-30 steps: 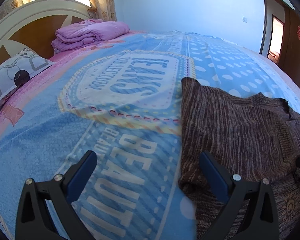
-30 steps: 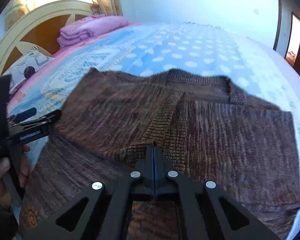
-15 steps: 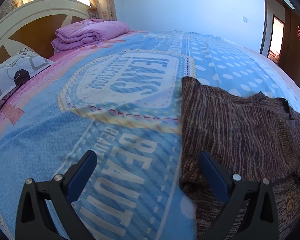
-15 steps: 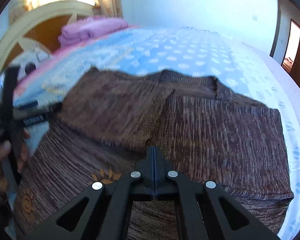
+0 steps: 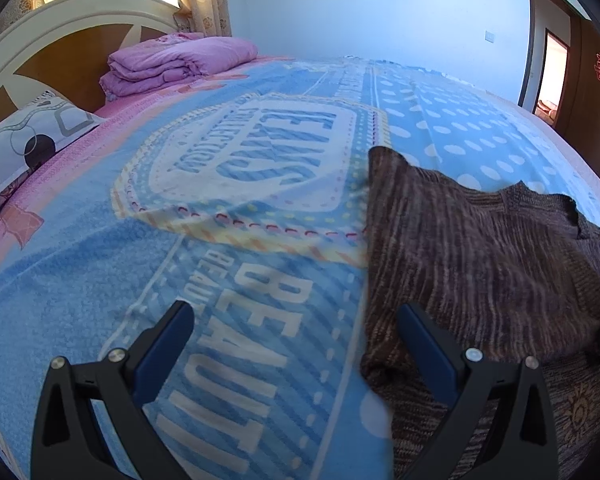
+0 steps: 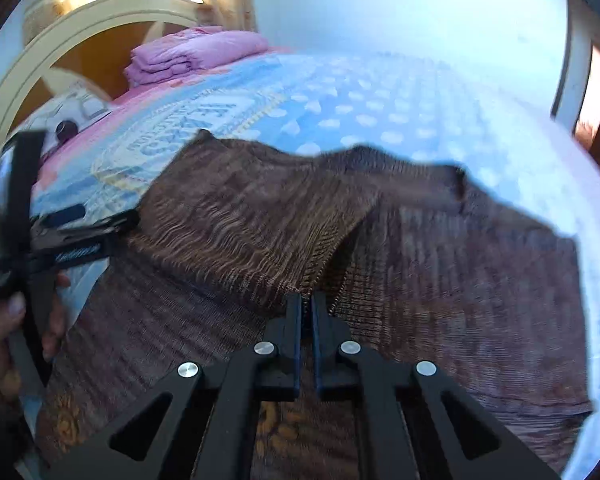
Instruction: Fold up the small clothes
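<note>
A brown knitted sweater point(image 6: 440, 264) lies on the blue printed bedspread point(image 5: 240, 208), with its left sleeve point(image 6: 252, 220) folded across the body. It shows in the left wrist view point(image 5: 480, 264) at the right. My right gripper point(image 6: 306, 300) sits at the sleeve's cuff with the jaws a narrow gap apart and nothing between them. My left gripper point(image 5: 296, 328) is wide open over the bedspread at the sweater's left edge, its right finger above the cloth. The left gripper also shows in the right wrist view point(image 6: 80, 224), held by a hand.
A folded pink quilt point(image 5: 176, 62) and a patterned pillow point(image 5: 24, 144) lie by the wooden headboard point(image 5: 60, 40) at the back left. A wooden door point(image 5: 592, 92) stands at the far right. The bed's far edge runs along the right.
My right gripper has gone from fully shut to slightly parted and has let the sleeve cuff go, and its view has pulled back and tilted. The left gripper has held still.
</note>
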A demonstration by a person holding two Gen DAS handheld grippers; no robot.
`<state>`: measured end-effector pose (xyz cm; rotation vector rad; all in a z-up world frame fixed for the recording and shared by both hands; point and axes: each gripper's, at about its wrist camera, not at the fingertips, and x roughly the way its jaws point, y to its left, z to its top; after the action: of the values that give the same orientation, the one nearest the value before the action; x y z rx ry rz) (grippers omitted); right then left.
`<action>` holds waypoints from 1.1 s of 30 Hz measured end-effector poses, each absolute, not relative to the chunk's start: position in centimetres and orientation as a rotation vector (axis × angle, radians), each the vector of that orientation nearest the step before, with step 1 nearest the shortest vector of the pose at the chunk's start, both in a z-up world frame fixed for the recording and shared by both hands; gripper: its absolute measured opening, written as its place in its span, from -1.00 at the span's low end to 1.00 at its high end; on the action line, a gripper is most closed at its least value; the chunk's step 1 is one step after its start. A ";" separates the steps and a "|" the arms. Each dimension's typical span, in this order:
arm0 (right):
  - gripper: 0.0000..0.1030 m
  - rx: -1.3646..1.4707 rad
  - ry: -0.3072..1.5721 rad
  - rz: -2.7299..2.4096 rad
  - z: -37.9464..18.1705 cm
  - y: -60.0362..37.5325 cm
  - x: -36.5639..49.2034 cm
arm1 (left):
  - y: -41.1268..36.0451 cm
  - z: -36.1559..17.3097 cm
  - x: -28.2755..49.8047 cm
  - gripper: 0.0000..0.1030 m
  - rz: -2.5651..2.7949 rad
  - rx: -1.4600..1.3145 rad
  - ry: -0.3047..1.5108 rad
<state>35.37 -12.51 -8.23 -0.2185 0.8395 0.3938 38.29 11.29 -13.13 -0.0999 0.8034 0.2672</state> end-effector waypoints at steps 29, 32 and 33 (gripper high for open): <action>-0.96 -0.127 0.705 0.248 -7.0 -14.8 40.1 | 10.6 -13.4 38.3 1.00 0.293 -0.051 0.831; -0.91 -0.169 0.806 0.146 -8.9 -15.0 42.2 | 10.5 -13.5 38.4 1.00 0.294 -0.048 0.833; -0.72 -0.210 0.823 0.105 -9.4 -14.9 42.4 | 10.5 -13.5 38.4 1.00 0.294 -0.048 0.834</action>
<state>42.40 -14.87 -9.36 -0.2102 0.8235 0.1053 38.43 10.53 -13.51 -0.0477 0.8340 0.2945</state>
